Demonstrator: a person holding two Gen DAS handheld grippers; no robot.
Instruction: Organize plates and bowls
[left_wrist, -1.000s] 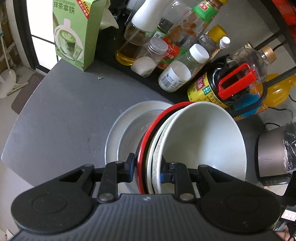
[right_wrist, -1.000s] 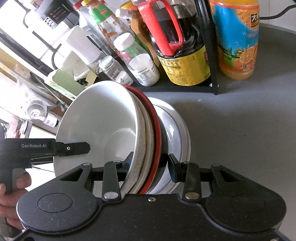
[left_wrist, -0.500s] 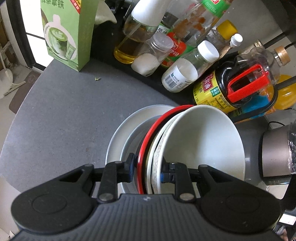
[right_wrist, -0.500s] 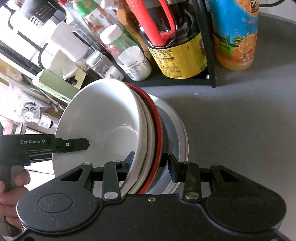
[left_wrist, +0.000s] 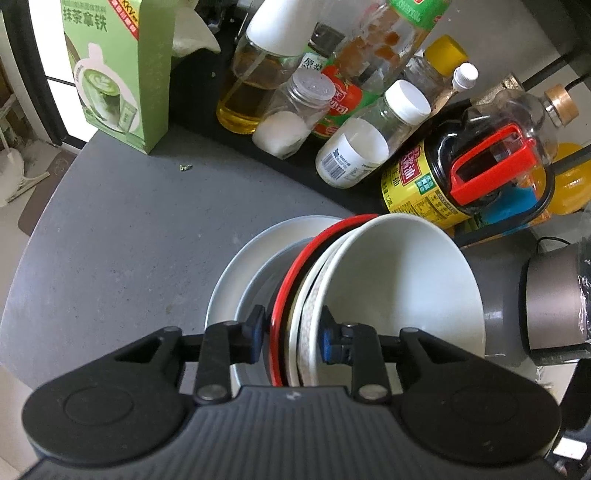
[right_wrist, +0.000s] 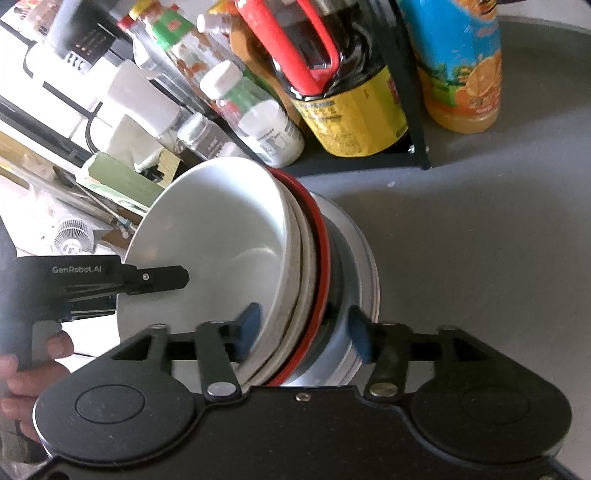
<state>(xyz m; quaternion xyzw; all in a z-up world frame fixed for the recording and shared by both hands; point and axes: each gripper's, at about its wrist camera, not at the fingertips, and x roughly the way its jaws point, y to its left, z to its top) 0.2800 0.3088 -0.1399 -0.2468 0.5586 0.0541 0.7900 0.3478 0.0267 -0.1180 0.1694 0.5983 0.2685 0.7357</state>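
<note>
A stack of dishes is held between both grippers over the grey counter (left_wrist: 122, 236): a white bowl (left_wrist: 402, 280) on top, a patterned bowl and a red-rimmed black bowl (left_wrist: 291, 266) under it, then a metal bowl and a white plate (left_wrist: 240, 266). My left gripper (left_wrist: 290, 338) is shut on the rims of the upper bowls. My right gripper (right_wrist: 303, 332) is shut across the stack from the white bowl (right_wrist: 214, 243) to the metal bowl (right_wrist: 347, 266) at the opposite side. The left gripper also shows in the right wrist view (right_wrist: 155, 278).
A black rack with several bottles and jars (left_wrist: 351, 155) stands behind the stack, with a soy sauce jug (left_wrist: 454, 177) and an orange juice bottle (right_wrist: 461, 66). A green matcha carton (left_wrist: 118, 70) stands at the left. A metal appliance (left_wrist: 554, 302) is at the right.
Both grippers and the stack have shifted slightly toward the bottle rack. The grip on the stack is unchanged.
</note>
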